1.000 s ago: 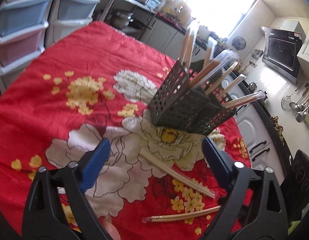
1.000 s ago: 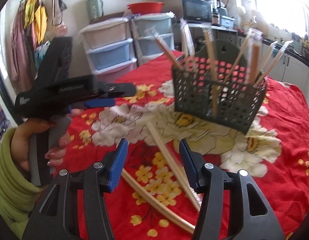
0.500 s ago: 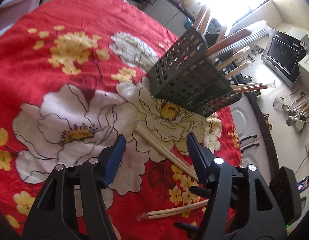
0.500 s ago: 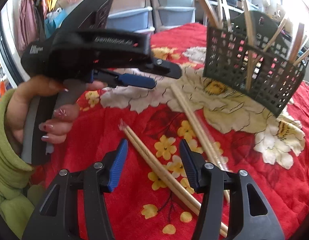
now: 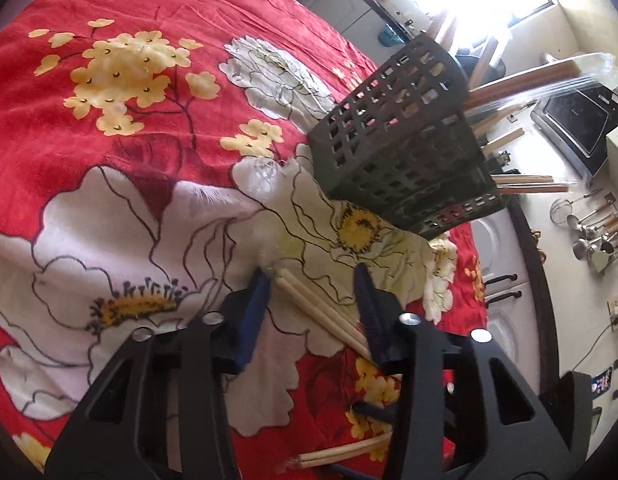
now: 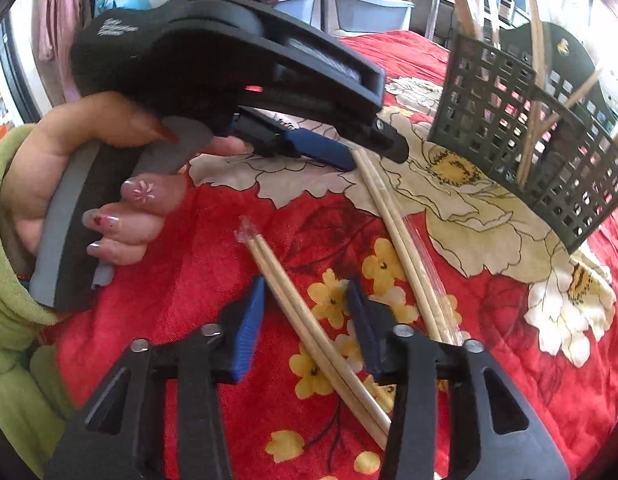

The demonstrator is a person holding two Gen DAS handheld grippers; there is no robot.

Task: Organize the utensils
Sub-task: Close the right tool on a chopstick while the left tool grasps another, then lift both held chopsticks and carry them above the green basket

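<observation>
A dark perforated utensil basket (image 5: 401,148) stands on the red flowered cloth and holds several wrapped chopstick pairs; it also shows in the right wrist view (image 6: 537,140). My left gripper (image 5: 311,276) is open, its jaws on either side of the end of a wrapped chopstick pair (image 5: 321,312) lying on the cloth. My right gripper (image 6: 305,288) is open over a second wrapped pair (image 6: 309,320), which runs between its jaws. The left gripper (image 6: 365,156) shows there too, at the tip of the first pair (image 6: 401,240).
The red flowered cloth (image 5: 121,128) covers the table. The second pair lies at the bottom of the left wrist view (image 5: 341,454). Plastic drawer units (image 6: 365,4) stand behind the table, and kitchen counters with hanging utensils (image 5: 593,228) are beyond the far edge.
Both grippers have moved down and forward toward the cloth. The left jaws have narrowed around the end of one pair, and the right gripper now straddles the other pair.
</observation>
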